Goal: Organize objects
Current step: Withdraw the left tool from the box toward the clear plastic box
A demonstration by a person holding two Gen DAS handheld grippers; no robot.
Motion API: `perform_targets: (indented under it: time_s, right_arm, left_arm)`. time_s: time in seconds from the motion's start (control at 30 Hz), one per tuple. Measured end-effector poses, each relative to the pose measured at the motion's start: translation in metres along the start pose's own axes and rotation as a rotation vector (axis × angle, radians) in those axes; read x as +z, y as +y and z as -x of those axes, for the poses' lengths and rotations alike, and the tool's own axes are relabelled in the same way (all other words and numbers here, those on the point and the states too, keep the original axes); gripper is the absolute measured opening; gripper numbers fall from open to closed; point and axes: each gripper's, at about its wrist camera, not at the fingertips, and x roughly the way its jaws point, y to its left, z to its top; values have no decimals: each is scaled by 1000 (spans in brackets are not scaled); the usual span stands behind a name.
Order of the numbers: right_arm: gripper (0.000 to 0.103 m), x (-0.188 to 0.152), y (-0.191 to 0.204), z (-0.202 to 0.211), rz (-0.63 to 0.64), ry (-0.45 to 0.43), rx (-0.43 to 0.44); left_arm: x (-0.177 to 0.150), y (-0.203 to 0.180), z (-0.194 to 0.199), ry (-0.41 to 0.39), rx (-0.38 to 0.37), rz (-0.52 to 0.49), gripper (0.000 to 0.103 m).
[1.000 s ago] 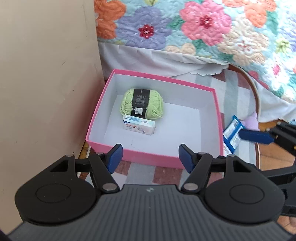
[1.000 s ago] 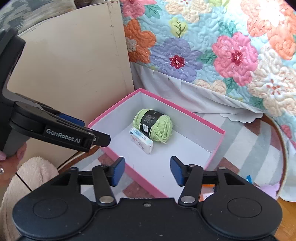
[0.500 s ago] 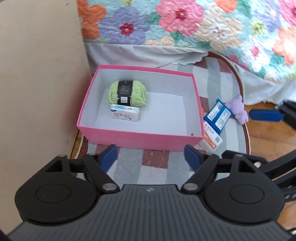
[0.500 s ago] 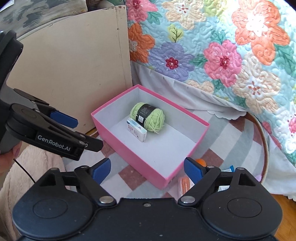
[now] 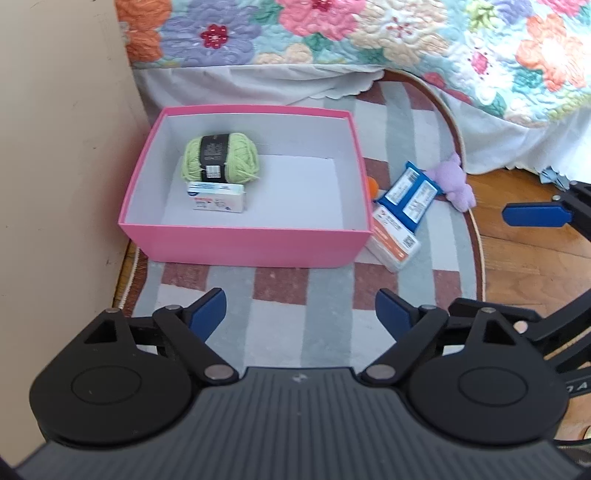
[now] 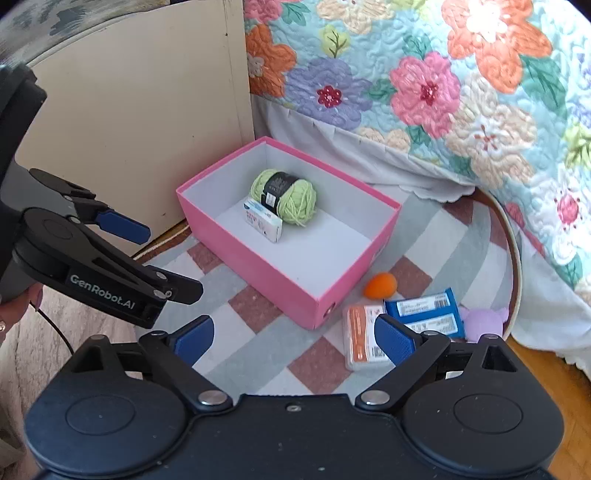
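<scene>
A pink box (image 5: 243, 243) (image 6: 266, 266) stands on the striped rug and holds a green yarn ball (image 5: 219, 157) (image 6: 284, 195) and a small white carton (image 5: 216, 196) (image 6: 263, 220). To the box's right lie an orange-white pack (image 5: 393, 236) (image 6: 364, 336), a blue pack (image 5: 410, 197) (image 6: 424, 312), an orange ball (image 6: 380, 285) and a purple plush toy (image 5: 452, 181) (image 6: 484, 323). My left gripper (image 5: 299, 314) is open and empty, in front of the box. My right gripper (image 6: 293, 338) is open and empty, above the rug near the packs.
A beige cabinet panel (image 5: 62, 147) (image 6: 140, 110) stands left of the box. A bed with a floral quilt (image 5: 369, 33) (image 6: 443, 92) lies behind. Wooden floor (image 5: 524, 266) shows right of the rug's edge.
Both grippers have pulled back from the box and opened wider. The packs, orange ball and plush toy have come into fuller view.
</scene>
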Motion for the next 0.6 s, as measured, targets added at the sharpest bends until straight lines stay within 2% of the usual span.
perform_targets:
  time_s: [0.23,0.6]
  right_arm:
    - [96,-17,-8,6,-8,17,-25]
    - [96,-43,-38,16,-84,-41,-15]
  left_arm:
    - [-4,-18,3,7,-35,-29,95]
    - [-11,-34,-12,-7,-111,9,96]
